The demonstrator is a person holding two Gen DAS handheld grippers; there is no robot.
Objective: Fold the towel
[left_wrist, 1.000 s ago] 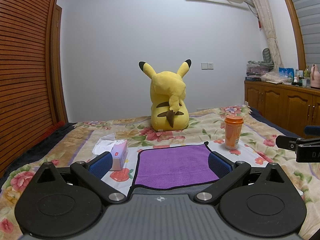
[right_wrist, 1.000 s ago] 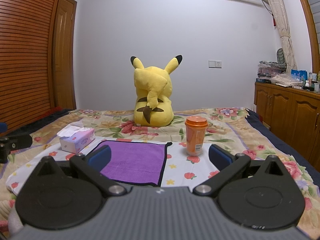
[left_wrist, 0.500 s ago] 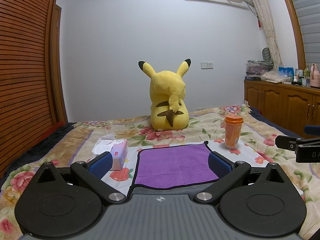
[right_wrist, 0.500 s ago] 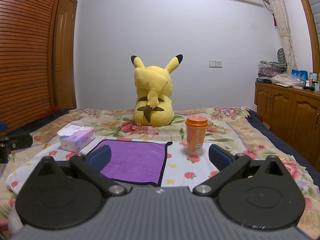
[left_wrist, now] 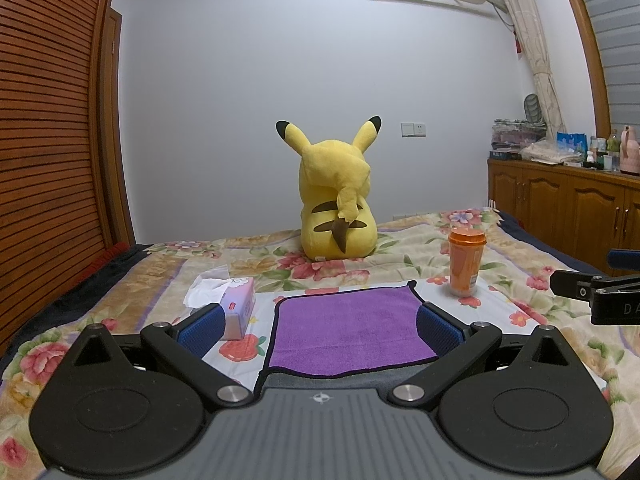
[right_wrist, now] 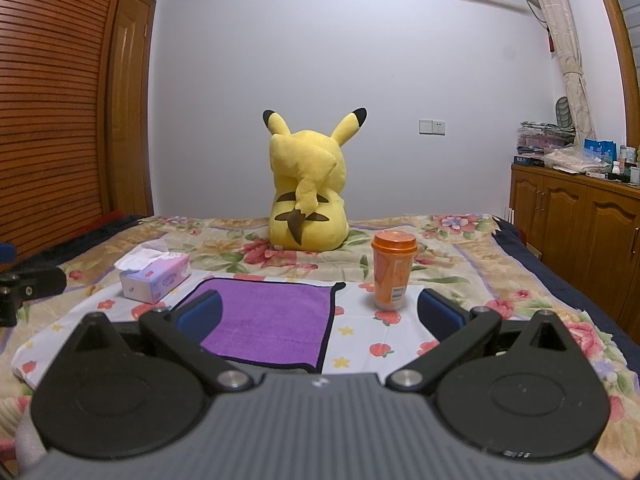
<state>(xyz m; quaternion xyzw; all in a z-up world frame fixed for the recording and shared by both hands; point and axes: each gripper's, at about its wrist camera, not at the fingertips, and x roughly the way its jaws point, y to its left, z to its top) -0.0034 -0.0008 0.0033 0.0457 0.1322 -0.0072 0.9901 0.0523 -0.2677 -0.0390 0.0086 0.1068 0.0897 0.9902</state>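
A purple towel (left_wrist: 348, 328) with a dark hem lies flat on a white flowered cloth on the bed. It also shows in the right wrist view (right_wrist: 272, 320), left of centre. My left gripper (left_wrist: 320, 326) is open and empty, held above the towel's near edge with a finger on each side. My right gripper (right_wrist: 318, 316) is open and empty, over the towel's right edge; its left finger (right_wrist: 200, 314) overlaps the towel. The right gripper's tip (left_wrist: 592, 296) shows at the right edge of the left wrist view.
An orange cup (right_wrist: 393, 270) stands right of the towel. A tissue box (right_wrist: 156, 278) sits to its left. A yellow Pikachu plush (right_wrist: 306, 196) sits behind. Wooden cabinets (right_wrist: 576, 224) line the right wall, a slatted wardrobe (left_wrist: 48, 160) the left.
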